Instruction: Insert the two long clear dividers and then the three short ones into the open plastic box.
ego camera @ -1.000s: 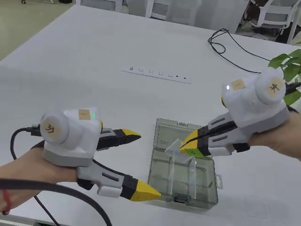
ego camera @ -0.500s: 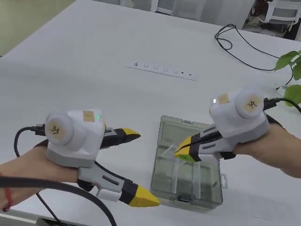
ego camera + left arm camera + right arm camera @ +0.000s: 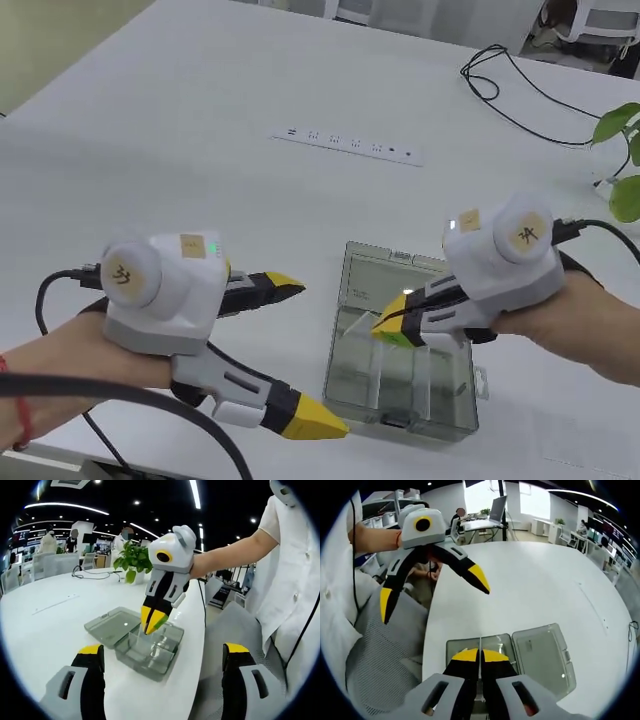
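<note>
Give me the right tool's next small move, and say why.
Probably ease the right tool straight down a little. It is shut on a clear divider whose lower edge looks to be inside the open plastic box, though the views do not show whether it has seated. The left tool is open beside the box, holding nothing.

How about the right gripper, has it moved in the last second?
Yes. Against the open plastic box, the right gripper has come down and slightly left, lowering the clear divider in its fingers deeper toward the box floor.
</note>
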Demonstrator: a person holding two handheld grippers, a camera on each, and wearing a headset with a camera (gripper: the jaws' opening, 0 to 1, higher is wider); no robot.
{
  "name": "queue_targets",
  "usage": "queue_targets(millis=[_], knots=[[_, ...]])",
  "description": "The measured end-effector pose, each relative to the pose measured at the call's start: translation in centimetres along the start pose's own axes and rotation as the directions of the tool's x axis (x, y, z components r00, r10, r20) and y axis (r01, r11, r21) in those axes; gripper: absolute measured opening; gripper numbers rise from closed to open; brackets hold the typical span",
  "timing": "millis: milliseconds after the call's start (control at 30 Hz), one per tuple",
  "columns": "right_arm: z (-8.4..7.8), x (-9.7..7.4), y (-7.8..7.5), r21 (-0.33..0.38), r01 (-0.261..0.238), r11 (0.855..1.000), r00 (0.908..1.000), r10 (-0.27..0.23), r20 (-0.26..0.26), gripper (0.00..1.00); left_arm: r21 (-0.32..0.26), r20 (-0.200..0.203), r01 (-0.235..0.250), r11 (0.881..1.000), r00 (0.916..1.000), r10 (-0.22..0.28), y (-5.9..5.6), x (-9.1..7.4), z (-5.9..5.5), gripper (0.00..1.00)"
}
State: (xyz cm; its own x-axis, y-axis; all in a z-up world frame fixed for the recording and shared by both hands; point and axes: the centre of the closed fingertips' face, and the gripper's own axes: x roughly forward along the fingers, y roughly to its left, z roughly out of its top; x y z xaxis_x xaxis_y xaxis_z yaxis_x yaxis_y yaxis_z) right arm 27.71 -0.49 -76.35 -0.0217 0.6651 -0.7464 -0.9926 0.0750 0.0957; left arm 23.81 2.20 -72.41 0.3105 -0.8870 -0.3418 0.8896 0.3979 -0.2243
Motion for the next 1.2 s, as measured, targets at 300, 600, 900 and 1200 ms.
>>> queue_targets(millis=[300, 600, 900, 1200], knots=[[0.0, 1.3, 0.3, -0.054, -0.004, 0.999, 0.9997, 0.002, -0.025, 0.02, -0.007, 0.008, -0.002, 1.000, 1.0000, 0.002, 0.1, 0.0, 0.1, 1.00], [-0.8, 3.0, 0.4, -0.116, -0.008, 0.993, 0.9965, -0.002, -0.084, 0.02, -0.006, 0.005, 0.002, 1.000, 1.0000, -0.002, 0.0, 0.1, 0.1, 1.00], [-1.5, 3.8, 0.3, -0.116, -0.016, 0.993, 0.9934, 0.003, -0.115, 0.02, -0.006, 0.001, 0.005, 1.000, 1.0000, -0.005, 0.1, 0.2, -0.1, 1.00], [-2.1, 4.6, 0.3, -0.121, -0.027, 0.992, 0.9884, 0.009, -0.152, 0.03, -0.006, -0.001, 0.008, 1.000, 1.0000, -0.008, 0.1, 0.2, -0.1, 1.00]])
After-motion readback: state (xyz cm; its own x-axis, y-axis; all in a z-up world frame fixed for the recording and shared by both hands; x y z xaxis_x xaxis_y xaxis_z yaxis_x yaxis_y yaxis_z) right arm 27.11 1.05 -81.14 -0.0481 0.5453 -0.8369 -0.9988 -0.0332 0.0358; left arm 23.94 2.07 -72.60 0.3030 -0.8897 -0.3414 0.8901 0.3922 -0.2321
